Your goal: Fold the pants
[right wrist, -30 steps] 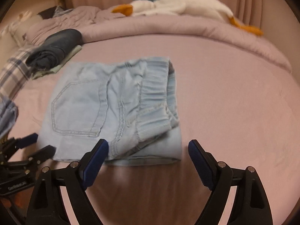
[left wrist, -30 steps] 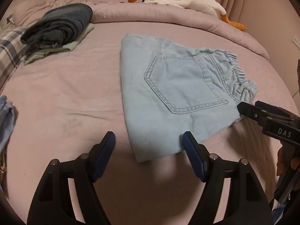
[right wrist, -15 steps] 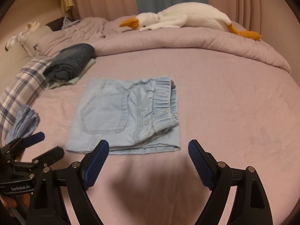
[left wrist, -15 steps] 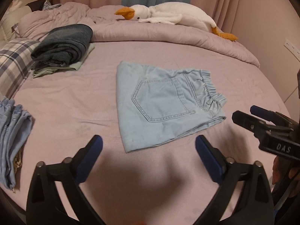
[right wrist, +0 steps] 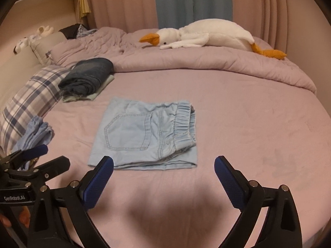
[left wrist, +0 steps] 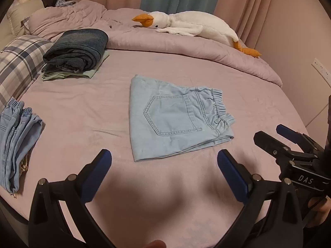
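Observation:
Light-blue denim pants (left wrist: 175,119) lie folded into a compact rectangle on the pink bed sheet (left wrist: 82,111), back pocket up and elastic waistband to the right. My left gripper (left wrist: 163,155) hovers over the sheet just short of the pants' near edge, open and empty. From the right wrist view the same pants (right wrist: 144,134) lie ahead of my right gripper (right wrist: 163,160), whose jaws are opening with nothing between them. Each gripper shows at the edge of the other's view: the right gripper (left wrist: 277,138), the left gripper (right wrist: 47,157).
A folded stack of dark jeans (left wrist: 76,51) on a green garment sits at the back left beside a plaid pillow (left wrist: 18,62). More light-blue jeans (left wrist: 16,140) lie heaped at the left edge. A goose plush (left wrist: 192,26) rests on the rolled duvet (left wrist: 186,49) behind.
Both grippers have risen and drawn back from the pants, which now look smaller and farther off. The left jaws spread wider, the right jaws a little wider. The pants have not moved.

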Available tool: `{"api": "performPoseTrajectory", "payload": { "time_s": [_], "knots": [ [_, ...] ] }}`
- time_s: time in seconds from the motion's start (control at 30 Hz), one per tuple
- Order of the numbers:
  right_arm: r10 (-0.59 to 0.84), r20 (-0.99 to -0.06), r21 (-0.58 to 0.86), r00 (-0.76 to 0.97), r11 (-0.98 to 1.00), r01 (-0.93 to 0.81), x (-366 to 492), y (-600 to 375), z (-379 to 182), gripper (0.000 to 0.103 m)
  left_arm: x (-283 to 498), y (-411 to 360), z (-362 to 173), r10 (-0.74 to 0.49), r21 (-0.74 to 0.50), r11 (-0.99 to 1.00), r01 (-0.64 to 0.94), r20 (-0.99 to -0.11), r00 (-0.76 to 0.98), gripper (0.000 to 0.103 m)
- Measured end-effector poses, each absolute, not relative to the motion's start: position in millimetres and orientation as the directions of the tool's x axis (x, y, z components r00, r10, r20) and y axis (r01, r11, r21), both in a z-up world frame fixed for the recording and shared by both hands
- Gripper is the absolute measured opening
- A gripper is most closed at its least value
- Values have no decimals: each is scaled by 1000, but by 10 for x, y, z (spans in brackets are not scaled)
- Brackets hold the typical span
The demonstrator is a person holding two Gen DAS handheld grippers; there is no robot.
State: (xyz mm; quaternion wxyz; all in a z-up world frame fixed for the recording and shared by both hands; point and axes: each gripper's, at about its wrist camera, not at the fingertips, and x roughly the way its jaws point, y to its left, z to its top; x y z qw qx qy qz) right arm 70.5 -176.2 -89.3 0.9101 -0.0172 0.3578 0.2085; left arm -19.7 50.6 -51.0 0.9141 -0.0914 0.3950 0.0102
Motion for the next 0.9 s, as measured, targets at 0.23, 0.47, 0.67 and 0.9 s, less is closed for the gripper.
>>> {"api": "performPoseTrajectory", "payload": {
  "time_s": [0.23, 0.47, 0.67, 0.9],
  "knots": [
    [366, -640, 105, 675, 913, -395, 627, -1736, -805, 102, -248, 503, -450, 12, -103, 987, -126, -726, 688, 102],
    [356, -647, 90, 675, 914, -396, 613, -1673, -813, 102, -222, 515, -550, 36, -81, 986, -145, -748, 662, 102],
    [352, -689, 118, 633, 917, -381, 649, -1645, -945, 102, -208, 516, -613, 43, -72, 986, -150, -763, 645, 102],
    [353, -681, 109, 641, 915, -388, 636, -1642, -899, 102, -204, 499, -610, 48, -68, 986, -152, -762, 645, 102]
  ]
}}
